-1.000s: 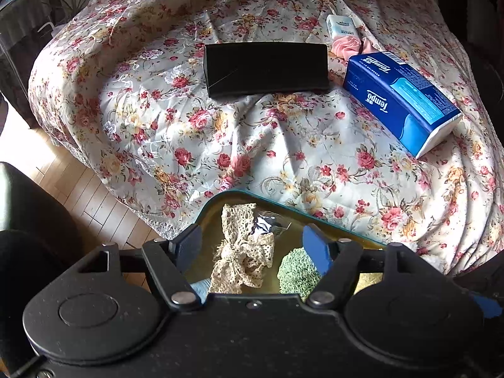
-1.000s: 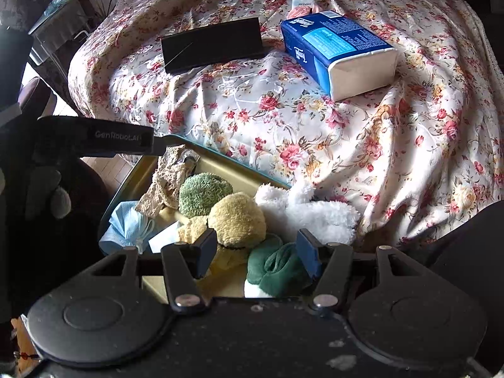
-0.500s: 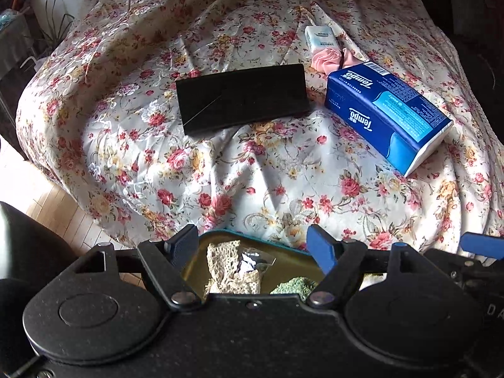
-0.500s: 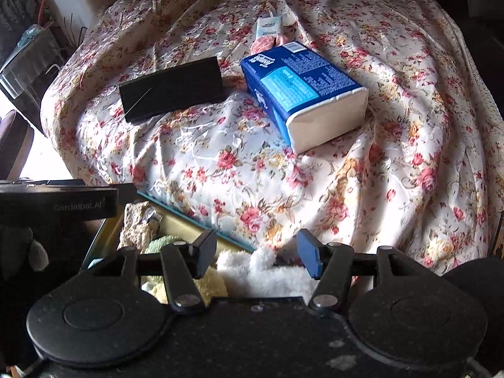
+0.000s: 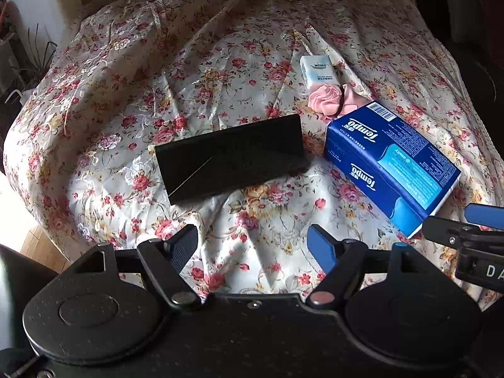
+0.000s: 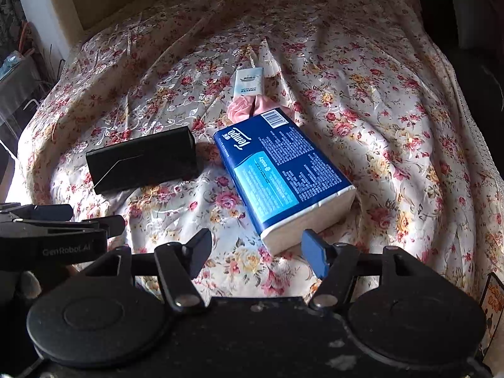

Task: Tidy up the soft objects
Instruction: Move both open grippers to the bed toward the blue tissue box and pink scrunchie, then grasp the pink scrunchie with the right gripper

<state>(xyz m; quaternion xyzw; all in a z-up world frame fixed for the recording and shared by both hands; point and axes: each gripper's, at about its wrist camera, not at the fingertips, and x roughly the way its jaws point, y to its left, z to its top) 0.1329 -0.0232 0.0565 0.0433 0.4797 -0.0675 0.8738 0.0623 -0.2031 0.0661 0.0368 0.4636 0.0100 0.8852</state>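
A blue Tempo tissue pack point(image 5: 392, 165) point(image 6: 282, 174) lies on the floral bedspread point(image 5: 132, 100) point(image 6: 378, 100). A pink fabric scrunchie point(image 5: 329, 99) point(image 6: 242, 108) lies just behind it, beside a small white tissue packet point(image 5: 319, 71) point(image 6: 249, 80). A black box point(image 5: 231, 157) point(image 6: 143, 163) lies left of the pack. My left gripper point(image 5: 252, 247) is open and empty, above the cloth in front of the black box. My right gripper point(image 6: 256, 250) is open and empty, just in front of the pack's white end.
The bed drops off at the left to a wooden floor point(image 5: 41, 245). A plant point(image 5: 34, 60) and a wall stand at the far left. The right gripper's fingers point(image 5: 483, 212) show at the right edge of the left view.
Both grippers have risen and moved forward over the bed. The tray of soft items that filled the lower part of both views has dropped out of sight. Both stay open.
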